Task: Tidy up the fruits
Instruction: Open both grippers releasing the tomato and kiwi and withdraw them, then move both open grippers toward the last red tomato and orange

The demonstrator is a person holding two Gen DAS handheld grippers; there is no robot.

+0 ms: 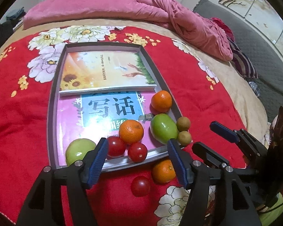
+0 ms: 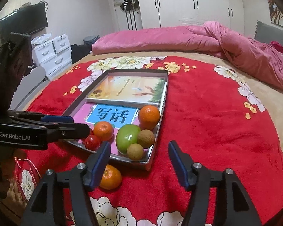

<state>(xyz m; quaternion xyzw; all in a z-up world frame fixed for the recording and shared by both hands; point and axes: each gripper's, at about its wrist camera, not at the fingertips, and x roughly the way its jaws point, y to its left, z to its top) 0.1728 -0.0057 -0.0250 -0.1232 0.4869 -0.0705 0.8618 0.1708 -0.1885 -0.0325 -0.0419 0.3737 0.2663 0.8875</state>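
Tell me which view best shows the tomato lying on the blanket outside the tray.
The left wrist view: the loose tomato lies fully visible on the red blanket. The right wrist view does not show it.

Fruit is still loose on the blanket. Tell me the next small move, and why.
Probably lower the left gripper onto the tomato lying outside the tray. The gripper is open and empty, and the tomato sits nearest it, beside an orange also outside.

Black gripper [image 1: 137,158], blue ribbed pads [image 1: 99,160], silver screws
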